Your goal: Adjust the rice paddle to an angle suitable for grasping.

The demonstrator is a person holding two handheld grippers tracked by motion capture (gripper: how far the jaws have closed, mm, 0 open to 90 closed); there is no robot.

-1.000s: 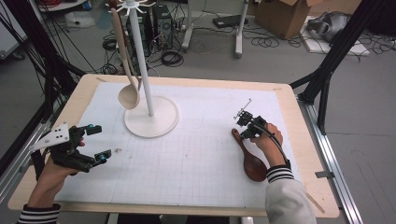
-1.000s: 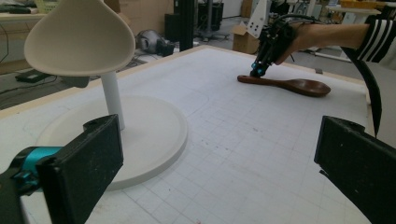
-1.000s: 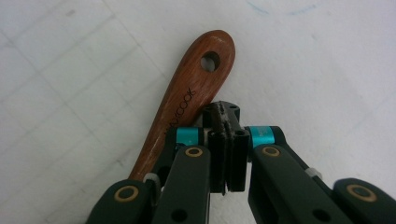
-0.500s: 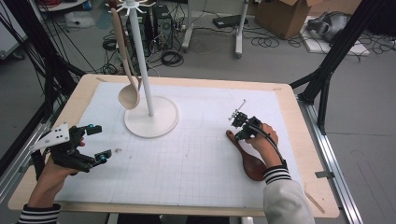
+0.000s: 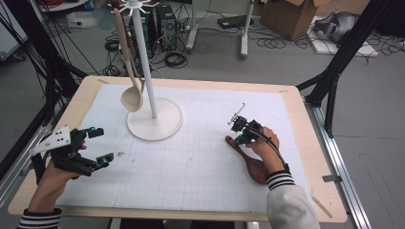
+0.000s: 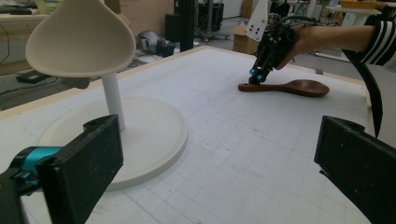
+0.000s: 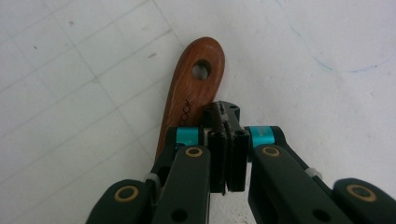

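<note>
Your right gripper point(image 5: 236, 128) has its jaws fully closed, pads pressed together with nothing between them. In the right gripper view point(image 7: 223, 112) the closed tips sit just beside the handle of the dark brown wooden spoon point(image 7: 192, 100), on the side away from its hanging hole; whether they touch the wood, can't tell. That spoon point(image 5: 251, 161) lies flat on the white gridded mat point(image 5: 191, 167), right half of the table, handle end pointing toward the stand, bowl end under your right wrist. The left gripper view shows the same: spoon point(image 6: 289, 87) flat, right gripper point(image 6: 258, 75) tip-down at the handle end.

Your left gripper point(image 5: 98, 145) is wide open and empty, low over the mat's left edge, well apart from the spoon.

The white round-based hanging stand point(image 5: 154, 125) stands upright at the mat's back left. A pale cream ladle point(image 5: 130, 98) hangs from its top hooks, bowl just above the base.
</note>
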